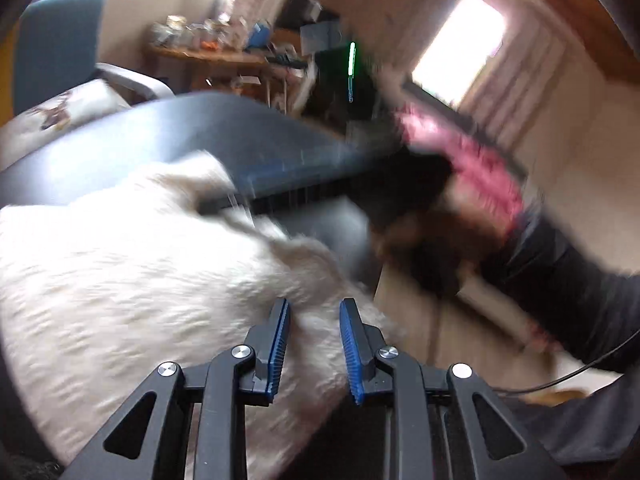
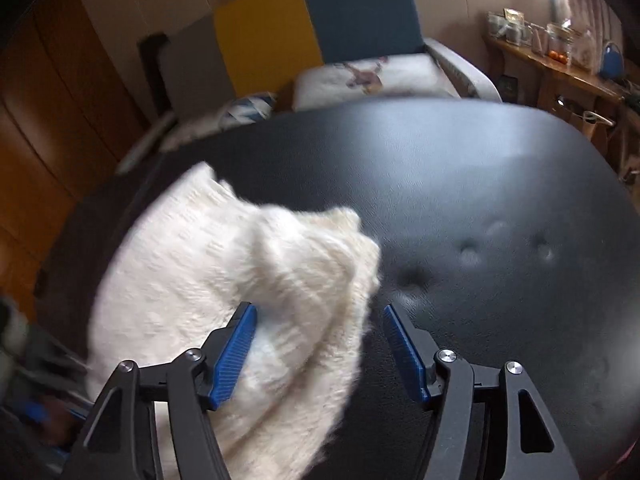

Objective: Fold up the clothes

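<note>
The white sweater [image 2: 224, 280] lies bunched at the near edge of the black desk [image 2: 460, 184]. Both the left gripper [image 1: 314, 312] and the right gripper [image 2: 318, 316] gape, holding nothing. A clean fold likely needs each pinching one single edge, not a bunch.

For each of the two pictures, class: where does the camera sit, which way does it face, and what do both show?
Left wrist: on the left gripper, looking along its fingers over the white knit garment toward a desk; a dark sleeve shows.
Right wrist: on the right gripper, facing the black table and an armchair.
Shared: garment, table, armchair.
</note>
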`<state>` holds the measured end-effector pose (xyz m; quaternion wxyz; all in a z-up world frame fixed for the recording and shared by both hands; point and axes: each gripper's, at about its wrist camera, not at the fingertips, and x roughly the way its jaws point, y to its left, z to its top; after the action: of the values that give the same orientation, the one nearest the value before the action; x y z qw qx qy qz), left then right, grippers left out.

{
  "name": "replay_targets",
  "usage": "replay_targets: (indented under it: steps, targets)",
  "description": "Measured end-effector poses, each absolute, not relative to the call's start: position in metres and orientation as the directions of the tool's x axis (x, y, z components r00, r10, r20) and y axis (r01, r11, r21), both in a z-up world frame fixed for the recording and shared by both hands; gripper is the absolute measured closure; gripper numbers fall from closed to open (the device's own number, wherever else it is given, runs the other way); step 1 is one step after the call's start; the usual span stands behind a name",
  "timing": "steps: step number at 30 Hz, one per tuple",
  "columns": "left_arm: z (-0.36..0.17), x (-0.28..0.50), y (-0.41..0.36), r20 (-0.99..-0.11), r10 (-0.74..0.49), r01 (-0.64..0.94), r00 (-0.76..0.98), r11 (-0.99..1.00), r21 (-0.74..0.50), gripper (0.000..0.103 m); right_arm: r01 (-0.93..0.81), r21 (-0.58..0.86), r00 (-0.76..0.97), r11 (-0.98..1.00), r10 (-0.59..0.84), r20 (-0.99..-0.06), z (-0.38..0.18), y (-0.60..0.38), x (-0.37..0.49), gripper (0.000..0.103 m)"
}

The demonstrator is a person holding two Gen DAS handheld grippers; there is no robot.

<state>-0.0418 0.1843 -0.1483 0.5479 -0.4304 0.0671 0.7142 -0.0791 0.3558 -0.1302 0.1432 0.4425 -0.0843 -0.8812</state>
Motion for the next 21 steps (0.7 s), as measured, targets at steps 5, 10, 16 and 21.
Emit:
replay_targets:
  steps: [5, 10, 16, 21]
  targets:
    - [-0.168, -0.023, 0.2, -0.711, 0.703, -0.86, 0.003, -0.361, -0.361, 0.078, 0.369, 0.431, -0.504, -0.824, -0.566, -0.652, -0.1, 0.346, -0.064, 0.037]
    - [-0.181, -0.015, 0.202, -0.723, 0.69, -0.862, 0.006, -0.363, -0.354, 0.077, 0.475, 0.474, -0.346, -0.741, -0.653, -0.674, -0.108, 0.317, -0.067, 0.037]
    - [-0.184, -0.012, 0.185, -0.685, 0.728, -0.849, 0.006, -0.359, -0.389, 0.077, 0.304, 0.494, -0.302, -0.815, -0.574, -0.761, -0.163, 0.356, -0.091, 0.057]
    - [-0.185, -0.012, 0.178, -0.677, 0.736, -0.837, -0.001, -0.371, -0.402, 0.077, 0.3, 0.355, -0.315, -0.885, -0.443, -0.839, -0.177, 0.345, -0.09, 0.017]
